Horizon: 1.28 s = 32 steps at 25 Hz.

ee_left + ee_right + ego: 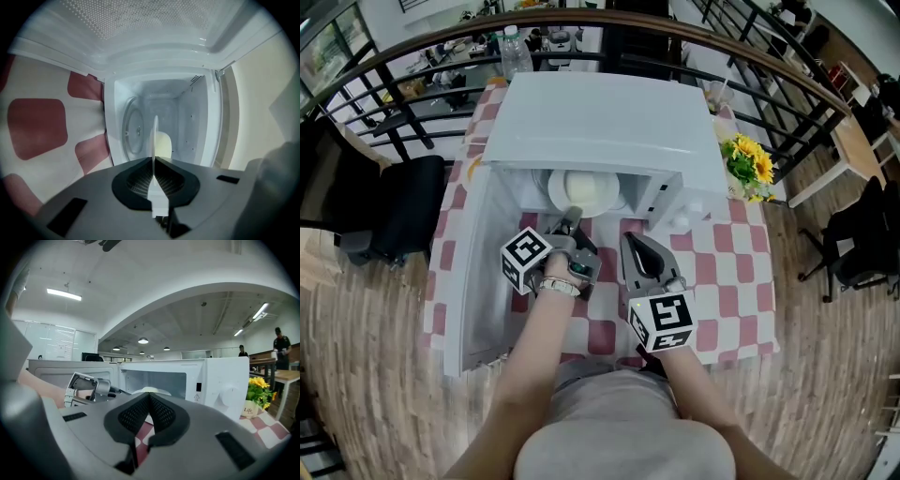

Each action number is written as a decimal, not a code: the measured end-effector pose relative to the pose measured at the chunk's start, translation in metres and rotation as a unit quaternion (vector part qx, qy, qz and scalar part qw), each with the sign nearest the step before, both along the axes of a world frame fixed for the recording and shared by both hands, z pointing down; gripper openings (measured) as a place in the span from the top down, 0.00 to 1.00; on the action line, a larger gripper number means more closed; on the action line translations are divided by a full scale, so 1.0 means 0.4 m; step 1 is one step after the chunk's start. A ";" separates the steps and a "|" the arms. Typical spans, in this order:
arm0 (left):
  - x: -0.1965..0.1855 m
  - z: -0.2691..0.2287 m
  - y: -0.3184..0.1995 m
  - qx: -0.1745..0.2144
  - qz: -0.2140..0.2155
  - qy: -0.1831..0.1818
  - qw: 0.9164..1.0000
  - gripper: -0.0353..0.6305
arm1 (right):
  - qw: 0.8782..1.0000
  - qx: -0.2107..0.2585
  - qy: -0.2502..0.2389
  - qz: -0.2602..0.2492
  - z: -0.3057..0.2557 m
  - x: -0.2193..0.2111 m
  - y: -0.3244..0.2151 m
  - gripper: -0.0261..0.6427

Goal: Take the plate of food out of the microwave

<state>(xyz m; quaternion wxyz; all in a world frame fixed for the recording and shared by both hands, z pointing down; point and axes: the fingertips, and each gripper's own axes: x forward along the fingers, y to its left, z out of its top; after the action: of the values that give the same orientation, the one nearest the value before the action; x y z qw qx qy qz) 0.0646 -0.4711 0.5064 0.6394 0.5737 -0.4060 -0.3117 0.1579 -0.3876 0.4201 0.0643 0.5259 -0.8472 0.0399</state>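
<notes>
Left gripper (pixel 573 217) clamped the plate (pixel 586 192) at its near rim, level, seemingly half inside the microwave (pixel 600 122); right gripper (pixel 633 246) closed, empty.

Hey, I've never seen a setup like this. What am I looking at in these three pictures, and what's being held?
There is no robot here. A person holds a handheld gripper in each hand. The head view comes from a camera on the person's head, looking down. The other two come from cameras riding on the grippers. On the checked tablecloth stands a white microwave with its door open, and sunflowers beside it. The left gripper is shut on the rim of a white plate carrying pale food, at the microwave's opening. The right gripper is shut and empty.
</notes>
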 end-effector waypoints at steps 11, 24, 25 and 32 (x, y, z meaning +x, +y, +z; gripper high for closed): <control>0.014 -0.021 0.098 0.021 0.027 -0.014 0.999 0.92 | 1.000 0.015 -0.008 0.006 -0.014 -0.003 0.023 0.92; 0.016 -0.049 0.172 0.037 0.022 -0.007 0.999 0.92 | 1.000 0.015 -0.010 0.020 0.002 -0.002 0.039 0.93; 0.015 -0.053 0.176 0.040 0.019 -0.008 0.999 0.92 | 1.000 0.016 -0.008 0.020 0.003 -0.002 0.042 0.93; 0.010 -0.066 0.205 0.051 -0.002 -0.001 0.999 0.92 | 1.000 0.022 -0.005 0.022 -0.001 -0.002 0.052 0.93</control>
<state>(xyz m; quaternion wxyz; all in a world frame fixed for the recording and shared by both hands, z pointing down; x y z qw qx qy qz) 0.0686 -0.3891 0.4802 0.6082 0.6054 -0.3914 -0.3323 0.1571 -0.3666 0.4195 0.0481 0.5451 -0.8366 0.0255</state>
